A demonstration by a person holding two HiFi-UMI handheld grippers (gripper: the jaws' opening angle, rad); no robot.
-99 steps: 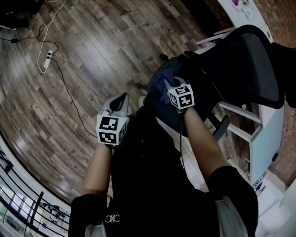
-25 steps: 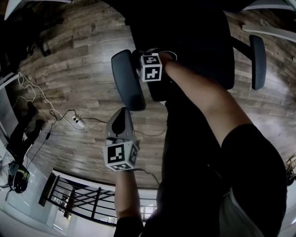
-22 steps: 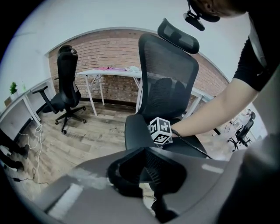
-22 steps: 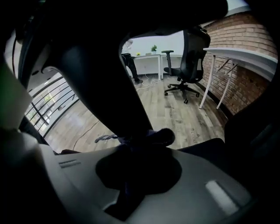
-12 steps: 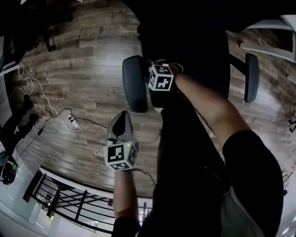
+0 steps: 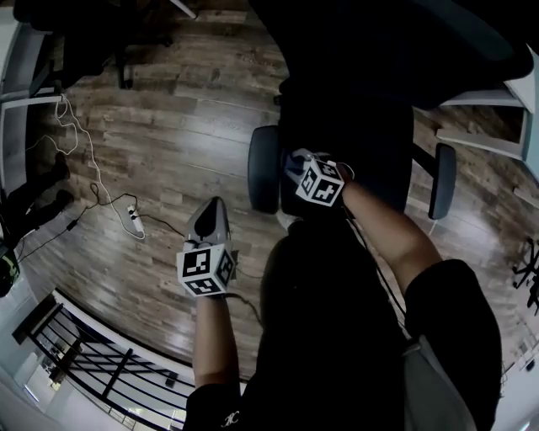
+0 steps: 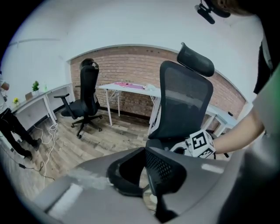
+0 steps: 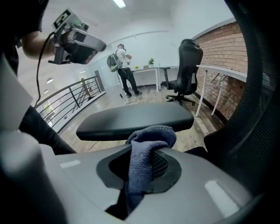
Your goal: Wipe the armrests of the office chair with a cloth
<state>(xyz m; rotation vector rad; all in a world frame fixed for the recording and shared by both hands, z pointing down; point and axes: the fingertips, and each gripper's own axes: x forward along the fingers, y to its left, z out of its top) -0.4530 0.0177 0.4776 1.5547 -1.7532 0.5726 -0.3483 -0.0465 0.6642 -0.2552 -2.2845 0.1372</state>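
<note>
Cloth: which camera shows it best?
Right gripper view: the blue cloth is large and central, pinched in the right claw. Head view catches only a bluish scrap of it; left gripper view shows none.

1. Wood-plank floor (image 6: 168,151), with a power strip (image 6: 133,220) lying on it.
2. Brick wall (image 7: 127,61) behind a white desk (image 7: 109,86) and a spare black chair (image 7: 85,100).
3. Metal railing (image 8: 65,92); ceiling light (image 8: 119,3) on.

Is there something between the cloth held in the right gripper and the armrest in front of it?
Nothing visible. The blue-grey towelling cloth, clamped in the jaws of the right gripper, faces the bare black padded armrest directly; I cannot tell if they touch.
</note>
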